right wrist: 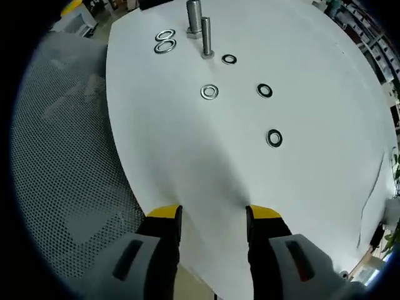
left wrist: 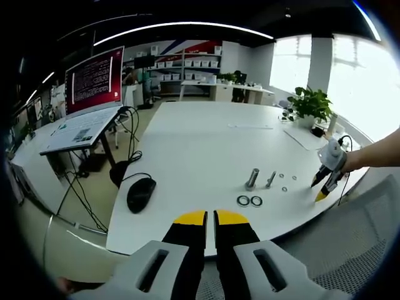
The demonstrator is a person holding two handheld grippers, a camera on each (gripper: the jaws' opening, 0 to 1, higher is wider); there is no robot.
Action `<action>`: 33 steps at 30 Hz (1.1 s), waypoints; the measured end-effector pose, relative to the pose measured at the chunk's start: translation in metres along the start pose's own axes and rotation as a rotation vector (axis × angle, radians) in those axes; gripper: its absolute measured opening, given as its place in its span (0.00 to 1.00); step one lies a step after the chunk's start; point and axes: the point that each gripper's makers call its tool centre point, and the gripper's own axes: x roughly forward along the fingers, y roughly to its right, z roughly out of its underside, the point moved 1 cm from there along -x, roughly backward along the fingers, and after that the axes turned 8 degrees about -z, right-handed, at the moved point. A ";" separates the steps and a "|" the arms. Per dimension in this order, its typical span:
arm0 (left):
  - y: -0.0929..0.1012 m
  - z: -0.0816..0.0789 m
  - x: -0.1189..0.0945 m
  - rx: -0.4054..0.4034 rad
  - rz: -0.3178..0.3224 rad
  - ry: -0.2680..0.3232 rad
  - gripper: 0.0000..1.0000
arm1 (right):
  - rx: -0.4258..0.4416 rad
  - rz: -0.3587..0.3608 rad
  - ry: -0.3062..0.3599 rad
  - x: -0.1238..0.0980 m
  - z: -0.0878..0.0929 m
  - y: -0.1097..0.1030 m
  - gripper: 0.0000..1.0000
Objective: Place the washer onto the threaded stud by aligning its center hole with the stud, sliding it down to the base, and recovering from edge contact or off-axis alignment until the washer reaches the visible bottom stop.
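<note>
**a:** looking at the right gripper view: right gripper (right wrist: 212, 219) hangs over the near edge of the white table (right wrist: 187, 162), jaws spread apart, nothing between them. status of the parts?

**b:** all on the table, well apart from that gripper. two upright studs toward 12 o'clock: larger stud (right wrist: 194, 17) and thinner stud (right wrist: 206, 39) just beside it. four loose washers lie flat between the studs and the jaws: washer (right wrist: 229, 59), washer (right wrist: 209, 92), washer (right wrist: 264, 90), washer (right wrist: 274, 138). pair of bigger rings (right wrist: 165, 41) touching each other at 11 o'clock. no washer on either stud.

**a:** left side?

**b:** left gripper (left wrist: 210, 219) sits at the table edge in the left gripper view, jaws nearly together, slim gap, gripping nothing. ring pair is just past its tips at 1 o'clock, studs beyond. right gripper comes in at 3 o'clock, held by a hand (left wrist: 353, 161).

**a:** rest of the bench?

**b:** black mouse (left wrist: 140, 194) at 10 o'clock, laptop (left wrist: 90, 100) further out, potted plant (left wrist: 309, 106) at 2 o'clock.
</note>
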 end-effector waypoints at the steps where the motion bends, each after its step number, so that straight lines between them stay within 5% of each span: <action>1: 0.000 0.000 0.000 0.003 0.002 -0.003 0.02 | -0.005 -0.002 0.001 0.000 0.000 0.000 0.44; 8: -0.001 0.000 0.000 0.000 -0.002 0.002 0.02 | -0.031 -0.005 0.035 -0.002 0.002 0.003 0.40; 17: 0.000 0.000 0.000 0.005 -0.001 -0.003 0.02 | -0.056 -0.016 -0.051 -0.004 -0.002 0.011 0.33; 20: -0.001 0.000 0.000 0.004 -0.003 0.000 0.02 | 0.039 -0.001 0.104 -0.014 -0.034 0.013 0.31; 22: -0.001 0.001 0.000 0.004 -0.004 -0.005 0.02 | 0.044 -0.018 0.147 -0.018 -0.051 0.010 0.31; 33: -0.001 0.002 0.000 0.006 -0.006 -0.009 0.01 | -0.055 -0.052 0.121 0.000 -0.095 -0.005 0.32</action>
